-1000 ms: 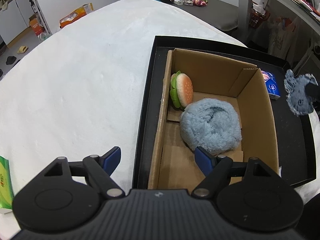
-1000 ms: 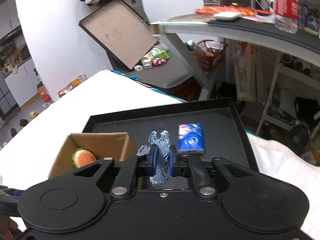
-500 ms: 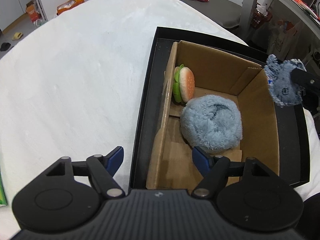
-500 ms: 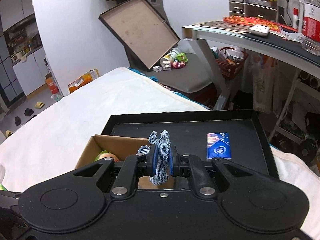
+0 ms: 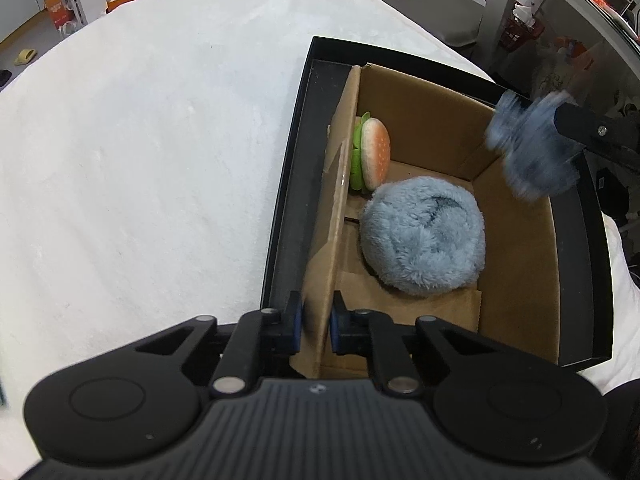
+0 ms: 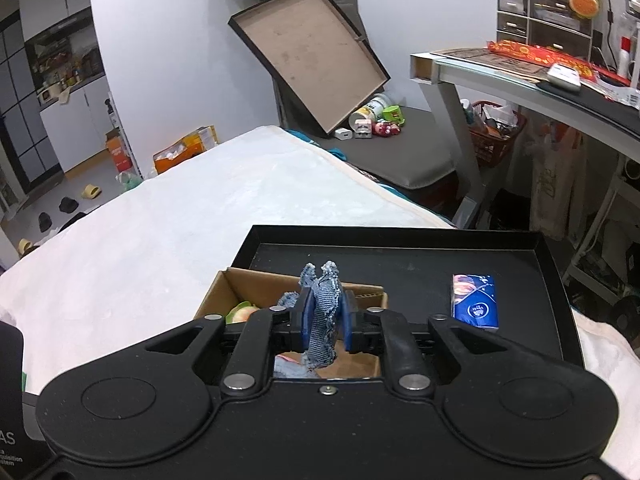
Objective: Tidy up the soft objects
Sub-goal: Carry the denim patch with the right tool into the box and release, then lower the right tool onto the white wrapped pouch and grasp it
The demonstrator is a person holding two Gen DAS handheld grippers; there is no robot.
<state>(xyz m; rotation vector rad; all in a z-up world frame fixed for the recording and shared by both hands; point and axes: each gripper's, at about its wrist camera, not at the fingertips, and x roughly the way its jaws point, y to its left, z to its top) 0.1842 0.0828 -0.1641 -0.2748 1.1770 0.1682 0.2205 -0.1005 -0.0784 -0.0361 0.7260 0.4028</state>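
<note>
Denim cloth [image 6: 320, 320] sat pinched between the closed fingers of the right gripper [image 6: 324, 322], hanging at lower centre of the right view, just above the cardboard box [image 5: 516, 248]. In the left view it showed blurred at the upper right, over the box's far corner. The left gripper [image 5: 314, 326] had its fingers clamped on the box's near wall, probably to steady it for the drop. Inside lay a fluffy blue cushion [image 5: 424, 240] and a toy burger [image 5: 370, 156] (propped against the left wall). The box stood in a black tray [image 6: 400, 256], beside a blue tissue pack [image 6: 475, 302].
</note>
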